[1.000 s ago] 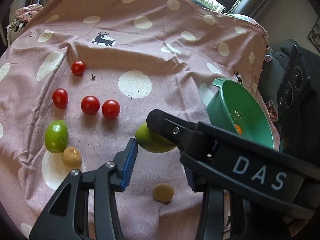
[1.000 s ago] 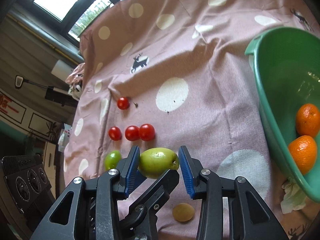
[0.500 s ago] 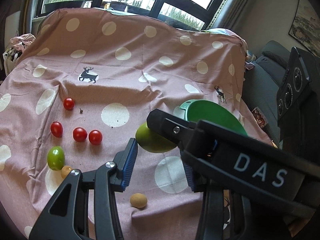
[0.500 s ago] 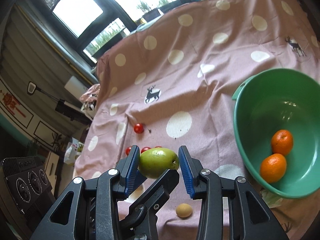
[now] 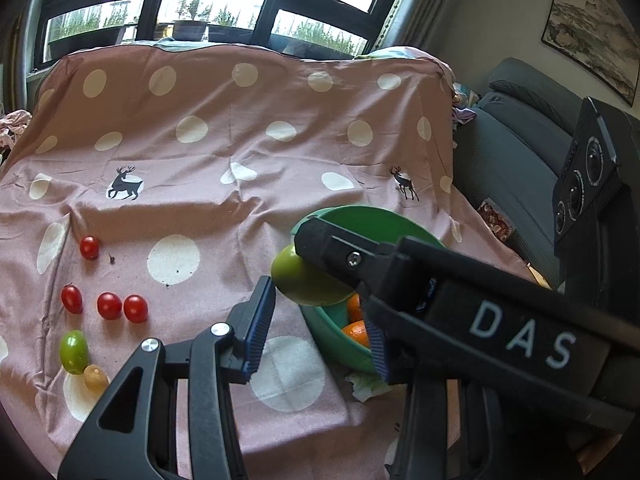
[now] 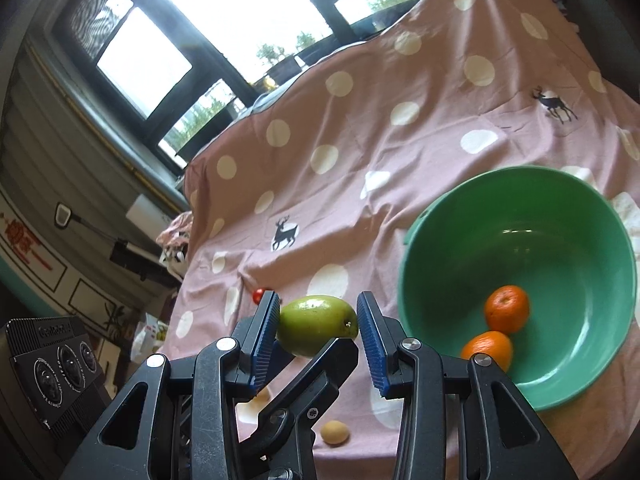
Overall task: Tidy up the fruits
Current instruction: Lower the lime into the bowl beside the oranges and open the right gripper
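Note:
A green mango (image 5: 308,280) (image 6: 316,324) hangs above the pink dotted cloth, just left of a green bowl (image 6: 520,172) (image 5: 360,216). My right gripper (image 6: 317,320) is shut on it, a blue pad against each end. My left gripper (image 5: 318,304) reaches in from below; its left pad touches the mango's side. The right gripper's black body (image 5: 520,340) hides its other pad. Two oranges (image 6: 506,308) (image 6: 488,350) lie in the bowl. Several red tomatoes (image 5: 109,305) sit at the cloth's left, beside a small green fruit (image 5: 74,351) and a tan one (image 5: 95,377).
Another tan fruit (image 6: 335,432) lies near the cloth's front edge. Crumpled white paper (image 5: 366,384) sits by the bowl's base. A dark sofa (image 5: 512,168) stands right of the table, and windows are behind it.
Both grippers have risen together with the mango and shifted toward the bowl. The fruits on the cloth look smaller, and the bowl's inside with its oranges has come into view.

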Available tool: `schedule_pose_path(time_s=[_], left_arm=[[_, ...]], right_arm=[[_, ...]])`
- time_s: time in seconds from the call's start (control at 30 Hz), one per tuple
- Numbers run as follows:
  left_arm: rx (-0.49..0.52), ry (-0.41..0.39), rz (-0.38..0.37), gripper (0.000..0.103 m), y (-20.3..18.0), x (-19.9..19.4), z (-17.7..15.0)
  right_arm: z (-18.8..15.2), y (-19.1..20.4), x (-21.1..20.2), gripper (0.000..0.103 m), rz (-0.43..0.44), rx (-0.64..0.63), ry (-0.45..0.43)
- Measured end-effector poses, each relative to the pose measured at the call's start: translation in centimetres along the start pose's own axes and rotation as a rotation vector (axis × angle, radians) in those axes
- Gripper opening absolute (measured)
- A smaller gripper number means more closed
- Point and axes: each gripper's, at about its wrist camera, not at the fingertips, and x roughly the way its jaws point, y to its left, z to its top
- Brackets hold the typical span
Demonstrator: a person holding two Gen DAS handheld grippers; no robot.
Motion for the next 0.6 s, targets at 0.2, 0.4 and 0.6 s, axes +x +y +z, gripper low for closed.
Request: schedule_pose_path(time_s=[0.2, 0.4, 0.6], left_arm=[[0.044, 0.029, -0.054, 0.043, -2.2, 2.1, 0.3], [0.078, 0.067, -0.098, 0.043, -3.8, 4.0, 0.4], [0.109, 0.108, -0.136, 0.043, -5.1, 5.7, 0.4]], right_arm=[[0.7, -2.6, -1.5, 0.043, -0.041, 0.051, -0.041], [1.2, -5.1, -2.4, 0.043, -0.079, 0.105, -0.061], [1.4, -7.0, -2.9, 0.043, -0.115, 0.152, -0.076]])
